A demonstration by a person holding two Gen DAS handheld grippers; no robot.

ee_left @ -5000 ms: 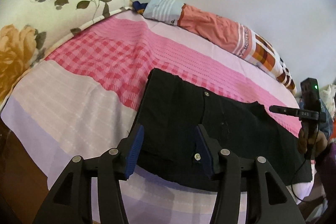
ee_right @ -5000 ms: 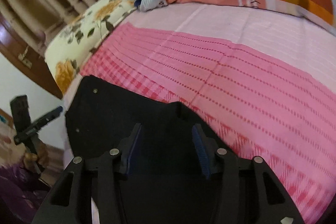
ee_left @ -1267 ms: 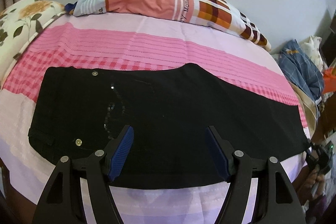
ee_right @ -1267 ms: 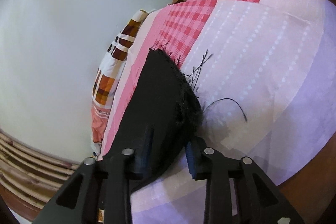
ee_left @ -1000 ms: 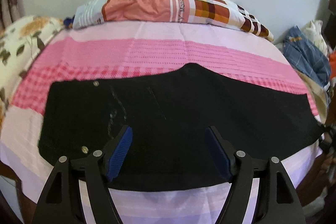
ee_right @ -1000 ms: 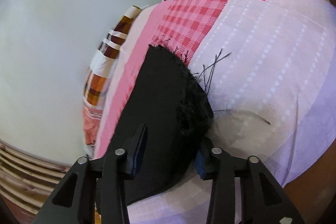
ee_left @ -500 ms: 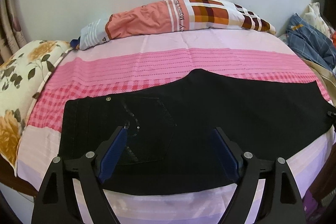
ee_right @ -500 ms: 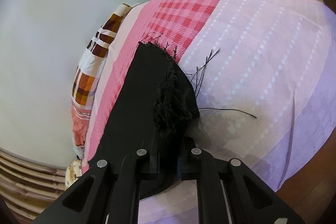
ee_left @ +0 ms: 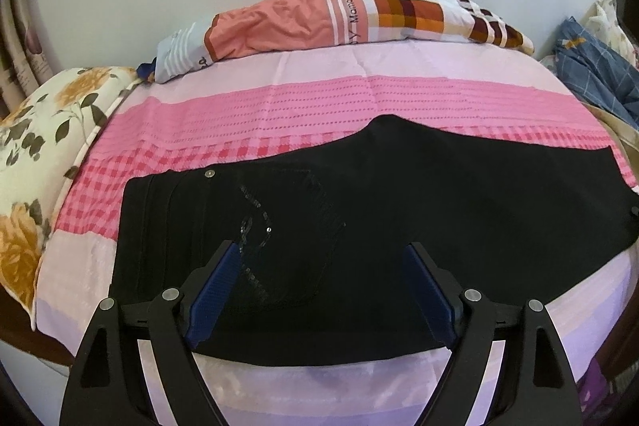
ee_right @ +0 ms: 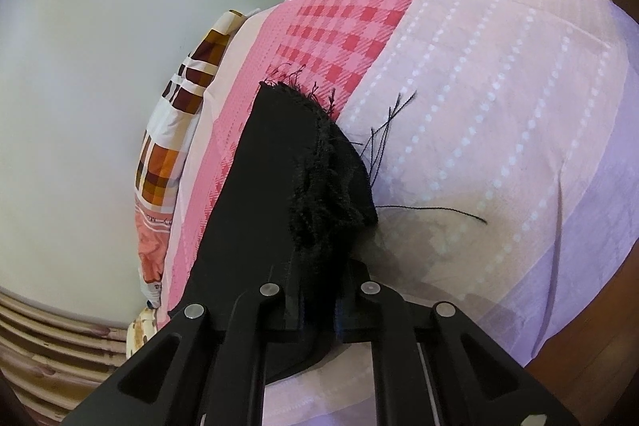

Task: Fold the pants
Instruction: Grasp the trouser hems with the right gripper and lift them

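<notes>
Between right gripper (ee_right: 317, 306) fingers, frayed pants (ee_right: 279, 210) hem, pads hidden

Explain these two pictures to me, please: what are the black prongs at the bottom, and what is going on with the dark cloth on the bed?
There is no robot here. A person holds a hand tool with two fingers in each hand, and a small wide-angle camera on each tool looks forward along the fingers. That is why the prongs show at the bottom.

One picture comes from the left gripper. Its blue-padded jaws stand wide apart over the black pants with nothing pinched between them. The pants lie spread out on the pink bedsheet, with the button end on the left.

The other picture comes from the right gripper, at the frayed leg end of the same pants. Its jaws have just been closing and now pinch the cloth there.

A striped pillow lies along the wall, and a flowered pillow lies at the side.
</notes>
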